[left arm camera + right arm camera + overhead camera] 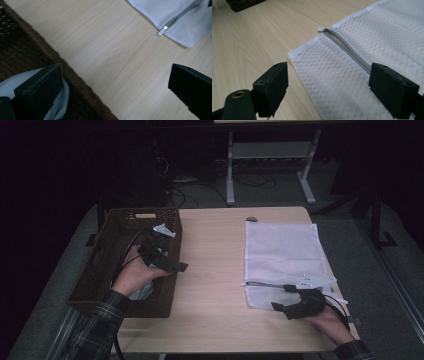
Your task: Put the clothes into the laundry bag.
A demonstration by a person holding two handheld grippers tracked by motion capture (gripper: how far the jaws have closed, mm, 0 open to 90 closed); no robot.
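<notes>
Pale wooden table (220,285), white mesh bag (282,250), wicker basket (107,265), dark room

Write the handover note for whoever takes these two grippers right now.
Left gripper: open, empty, above the near right rim of the wicker basket; a pale cloth lies in the basket below it.
Right gripper: open, empty, at the near edge of the white mesh bag, which lies flat on the table.
Zipper: partly open near its pull.
Done: nothing held. Left: probably cloth into bag.
</notes>
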